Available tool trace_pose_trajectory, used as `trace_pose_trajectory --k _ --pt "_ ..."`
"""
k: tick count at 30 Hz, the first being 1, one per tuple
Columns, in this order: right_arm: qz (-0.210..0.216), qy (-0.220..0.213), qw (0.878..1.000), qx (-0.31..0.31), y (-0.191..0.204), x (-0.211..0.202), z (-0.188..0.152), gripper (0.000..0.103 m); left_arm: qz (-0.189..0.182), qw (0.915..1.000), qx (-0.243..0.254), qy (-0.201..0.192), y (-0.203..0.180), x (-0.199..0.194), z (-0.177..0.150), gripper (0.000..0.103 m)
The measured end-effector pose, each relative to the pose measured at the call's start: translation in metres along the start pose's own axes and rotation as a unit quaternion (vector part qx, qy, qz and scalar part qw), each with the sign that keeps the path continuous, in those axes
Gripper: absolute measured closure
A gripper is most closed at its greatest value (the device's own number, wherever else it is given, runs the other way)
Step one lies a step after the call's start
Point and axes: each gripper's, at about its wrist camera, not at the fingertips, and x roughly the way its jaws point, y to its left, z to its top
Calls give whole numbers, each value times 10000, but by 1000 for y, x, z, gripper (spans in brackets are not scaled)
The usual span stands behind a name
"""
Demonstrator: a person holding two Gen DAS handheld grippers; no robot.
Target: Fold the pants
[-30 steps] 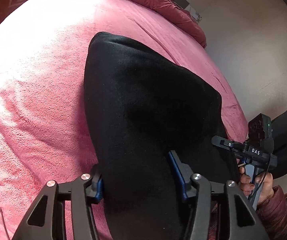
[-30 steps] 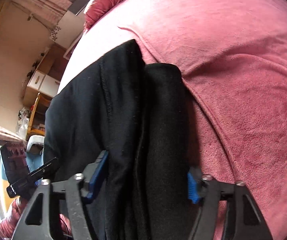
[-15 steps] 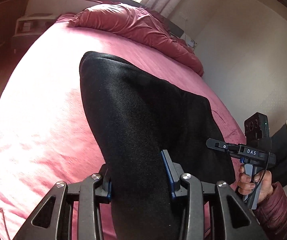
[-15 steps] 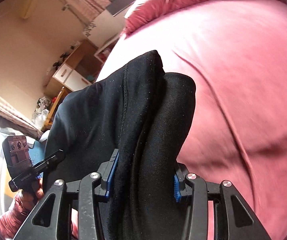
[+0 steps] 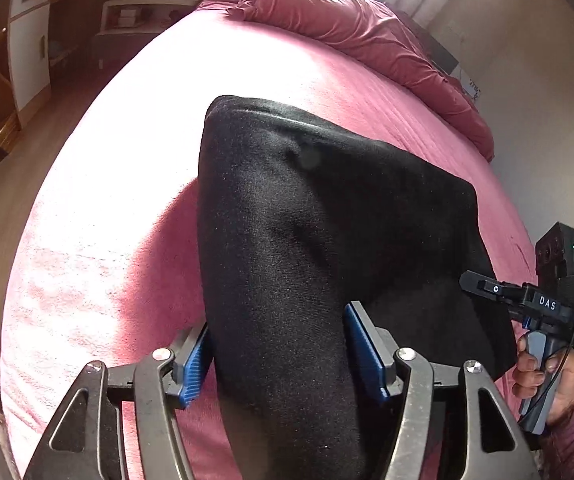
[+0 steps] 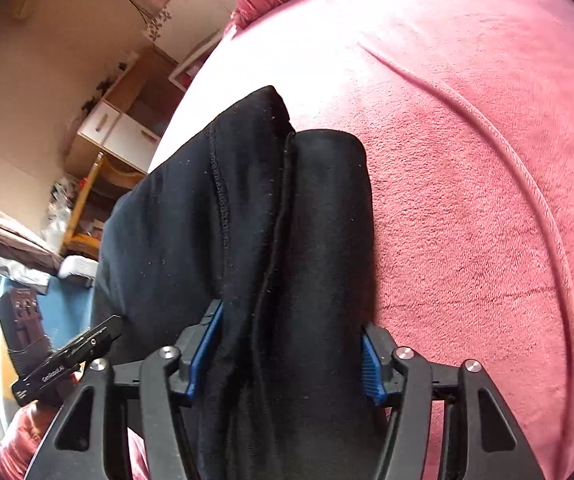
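Observation:
The black pants [image 5: 311, 224] are folded into a thick bundle and hang above the pink bed [image 5: 127, 184]. My left gripper [image 5: 283, 356] is shut on one end of the pants, its blue pads pressed into the cloth. My right gripper [image 6: 287, 356] is shut on the other end of the pants [image 6: 255, 216], where a stitched seam and stacked layers show. The right gripper also shows at the right edge of the left wrist view [image 5: 483, 286]. The left gripper's body shows at the lower left of the right wrist view [image 6: 67, 356].
A bunched pink duvet [image 5: 367, 36] lies at the head of the bed. A wooden and white cabinet [image 5: 27, 52] stands beyond the bed's left side. A shelf unit with drawers [image 6: 123, 128] stands by the wall. A long crease [image 6: 507, 152] runs across the bed cover.
Both grippers have lifted the pants bundle up off the bed and tilted, so more of the room shows. The grip on the cloth is unchanged.

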Motion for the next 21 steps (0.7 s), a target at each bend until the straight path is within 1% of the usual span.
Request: trace_pose_trajectory --k 2,4,5,6,7,8,10,11,13,15,17,19,21 --pt "34 -16 10000 -11 -4 -4 -3 38 49 10000 -10 -46 3 -3 -2 36" --pt "-56 -13 10000 -54 -2 -7 -3 36 159 9998 76 -91 2 -7 -2 36" --pt "-106 -13 9999 -67 -1 -9 0 36 214 9997 110 -99 9 -15 -3 36" --pt "-142 -16 9999 -69 1 -11 3 34 284 9994 151 -113 5 -16 -2 36" --pt "-220 -49 9997 -86 3 -9 9 34 376 9990 180 -135 3 -19 0 36" --pt "-397 -124 9990 -144 7 -14 10 33 530 9982 203 -195 1 -22 0 31" --pt "-703 -330 9967 -253 15 -28 9 32 835 9953 280 -402 -4 -35 -2 28" --pt "-925 -512 9938 -344 22 -38 5 32 945 9939 278 -501 -6 -42 -2 28" --pt "-1269 -759 9877 -504 35 -54 -3 28 988 9923 268 -703 -9 -57 -7 28" --pt "-1336 -956 9847 -583 47 -69 -15 23 1068 9904 256 -844 -13 -71 -15 28" --pt "-1462 -1115 9808 -650 60 -80 -30 21 1178 9882 204 -954 -17 -83 -24 28" --pt "-1549 -1222 9781 -662 71 -86 -46 17 1263 9861 137 -1068 -17 -92 -35 28" --pt "-1697 -1327 9741 -684 84 -88 -63 16 1385 9835 72 -1161 -23 -105 -48 28"
